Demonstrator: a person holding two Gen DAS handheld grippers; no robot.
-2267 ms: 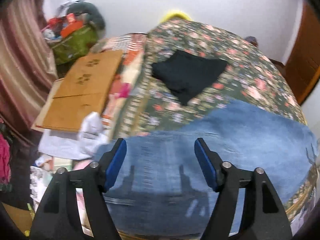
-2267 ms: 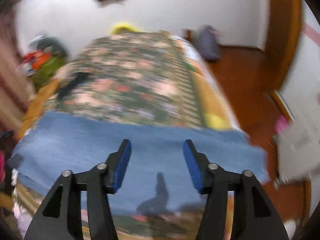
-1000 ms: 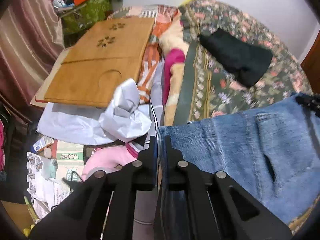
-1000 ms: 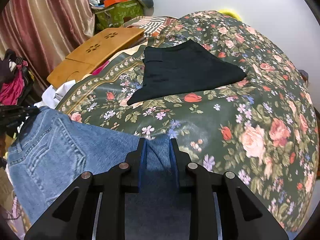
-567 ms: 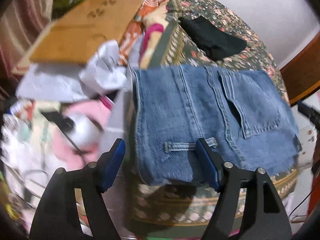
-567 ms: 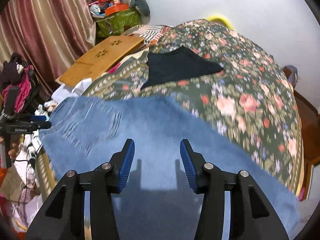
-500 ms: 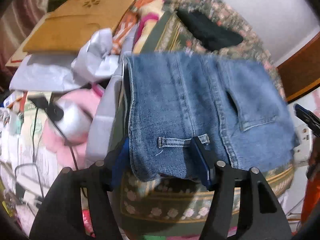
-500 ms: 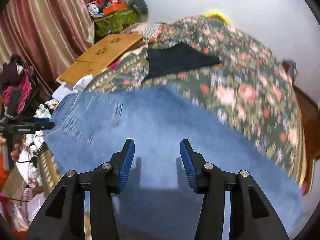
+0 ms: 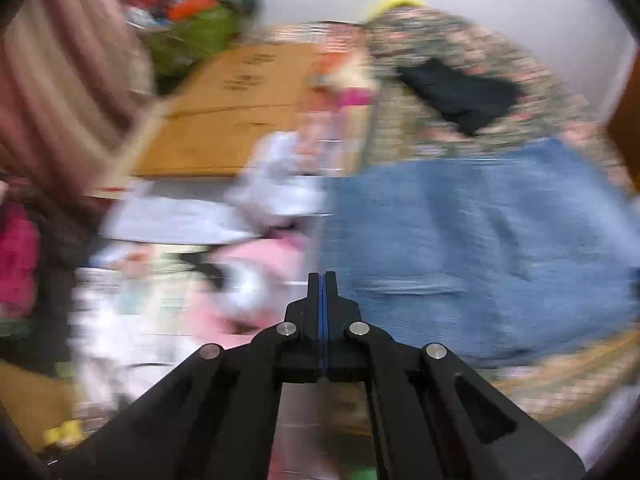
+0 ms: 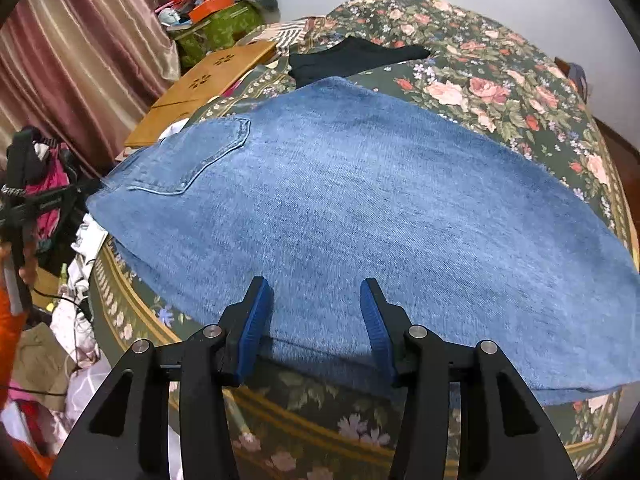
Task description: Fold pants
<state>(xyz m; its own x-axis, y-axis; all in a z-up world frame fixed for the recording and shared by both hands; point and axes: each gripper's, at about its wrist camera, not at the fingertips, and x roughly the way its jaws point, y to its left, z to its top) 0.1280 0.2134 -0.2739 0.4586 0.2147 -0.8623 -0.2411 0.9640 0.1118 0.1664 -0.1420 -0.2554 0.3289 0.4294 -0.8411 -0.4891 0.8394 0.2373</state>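
The blue jeans [image 10: 360, 200] lie spread flat across the floral bedspread [image 10: 500, 92], back pocket up and waistband at the left. My right gripper [image 10: 316, 312] hovers open over their near edge, with denim below its blue pads but nothing pressed. In the blurred left wrist view my left gripper [image 9: 323, 280] is shut with nothing visible between its pads. It sits just left of the jeans [image 9: 480, 248], beyond the waistband edge. From the right wrist view, the left gripper [image 10: 94, 186] shows as a black tool at the waistband corner.
A folded black garment [image 10: 352, 60] lies on the bed behind the jeans. A wooden board [image 10: 208, 80] and piled clothes, bags and papers [image 10: 80, 320] fill the floor left of the bed. A hand and an orange sleeve [image 10: 10, 320] are at the far left.
My right gripper let go of the jeans, opened and drew back. My left gripper, open around the waistband half a second ago, has shut and swung left; the jeans now lie flat.
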